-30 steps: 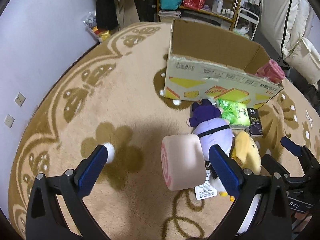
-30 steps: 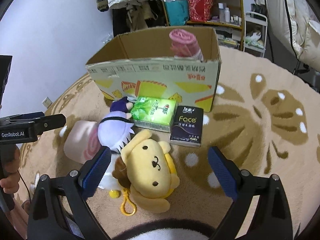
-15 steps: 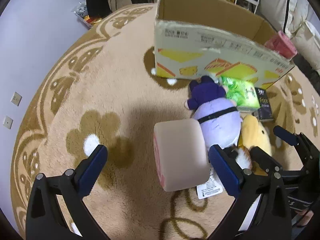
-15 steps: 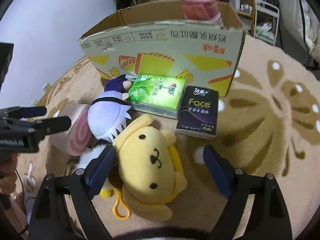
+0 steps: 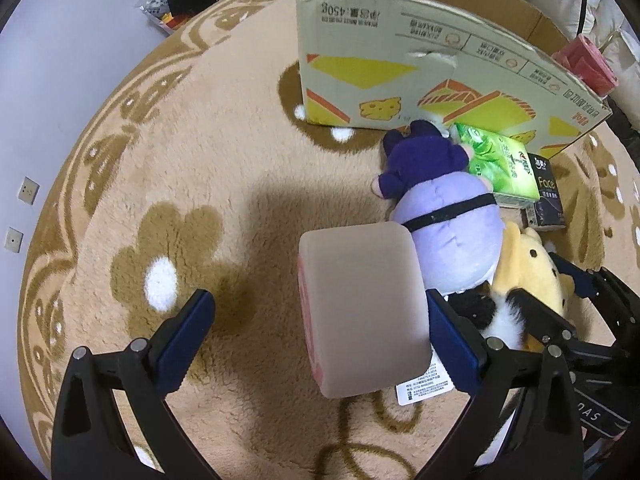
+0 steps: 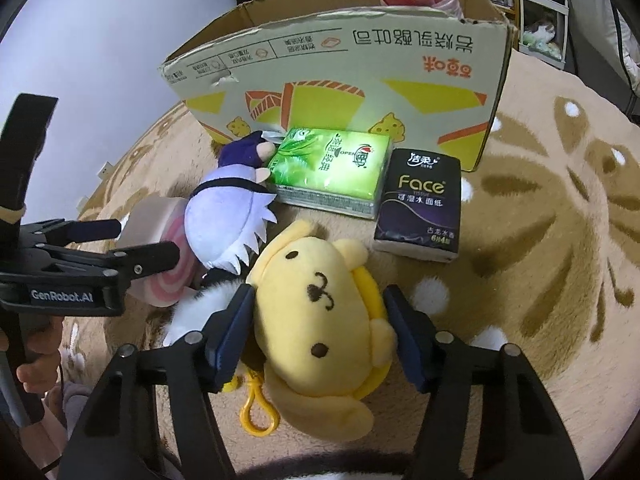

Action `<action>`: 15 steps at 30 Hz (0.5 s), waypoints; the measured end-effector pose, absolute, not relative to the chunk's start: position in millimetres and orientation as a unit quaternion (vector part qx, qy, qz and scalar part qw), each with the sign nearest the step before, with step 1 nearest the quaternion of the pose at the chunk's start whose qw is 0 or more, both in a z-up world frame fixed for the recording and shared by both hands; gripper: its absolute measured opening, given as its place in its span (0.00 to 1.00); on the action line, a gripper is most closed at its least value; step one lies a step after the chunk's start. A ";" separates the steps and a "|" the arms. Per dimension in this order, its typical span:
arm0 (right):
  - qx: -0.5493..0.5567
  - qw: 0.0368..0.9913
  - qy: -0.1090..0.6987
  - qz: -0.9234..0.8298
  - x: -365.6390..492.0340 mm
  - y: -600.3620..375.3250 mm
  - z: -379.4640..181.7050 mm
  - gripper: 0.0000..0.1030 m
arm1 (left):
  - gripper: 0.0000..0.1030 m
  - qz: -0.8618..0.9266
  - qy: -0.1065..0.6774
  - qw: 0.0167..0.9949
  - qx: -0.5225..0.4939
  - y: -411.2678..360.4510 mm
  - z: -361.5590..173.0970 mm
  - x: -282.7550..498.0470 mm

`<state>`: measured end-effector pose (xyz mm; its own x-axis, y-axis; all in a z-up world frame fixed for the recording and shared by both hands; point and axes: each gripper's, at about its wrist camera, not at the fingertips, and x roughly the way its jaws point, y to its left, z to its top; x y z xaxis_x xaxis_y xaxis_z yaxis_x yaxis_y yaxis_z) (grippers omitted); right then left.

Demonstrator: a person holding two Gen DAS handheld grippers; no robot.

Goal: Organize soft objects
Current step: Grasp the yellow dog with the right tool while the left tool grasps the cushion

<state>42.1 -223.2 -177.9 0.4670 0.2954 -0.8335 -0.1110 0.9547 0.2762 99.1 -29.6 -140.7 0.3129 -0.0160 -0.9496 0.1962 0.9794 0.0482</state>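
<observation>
Rug, "Face" tissue pack

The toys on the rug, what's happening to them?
Someone is tidying soft things with a hand-held gripper in each hand. The right hand-held gripper has its fingers on both sides of the yellow dog plush, closing in but not clearly squeezing it. The left hand-held gripper is wide open around the pink roll cushion, with only one finger near it. The purple plush and two tissue packs lie in front of the cardboard box, which already holds a pink roll.
</observation>
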 end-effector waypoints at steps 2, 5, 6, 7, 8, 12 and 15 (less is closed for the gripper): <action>0.091 0.853 0.500 0.118 41.3 -223.2 -175.4 0.63 | 0.92 -0.067 0.586 0.804 0.076 -29.8 -143.9 99.9; 0.086 0.857 0.495 0.115 41.3 -222.6 -172.7 0.63 | 0.81 -0.069 0.590 0.801 0.080 -30.2 -149.0 101.0; 0.086 0.858 0.494 0.114 42.0 -222.8 -172.3 0.62 | 0.77 -0.074 0.592 0.799 0.077 -31.0 -149.6 100.4; 0.085 0.859 0.492 0.112 41.6 -223.7 -171.2 0.62 | 0.74 -0.079 0.593 0.798 0.074 -31.5 -150.1 99.9; 0.082 0.861 0.490 0.109 42.0 -223.7 -170.5 0.62 | 0.65 -0.081 0.593 0.797 0.073 -32.0 -150.5 100.3; 0.088 0.866 0.482 0.098 41.2 -229.4 -164.5 0.61 | 0.45 -0.100 0.597 0.794 0.063 -33.6 -150.4 97.4; 0.097 0.871 0.473 0.092 40.2 -236.0 -157.4 0.61 | 0.41 -0.106 0.592 0.797 0.058 -34.9 -145.4 94.9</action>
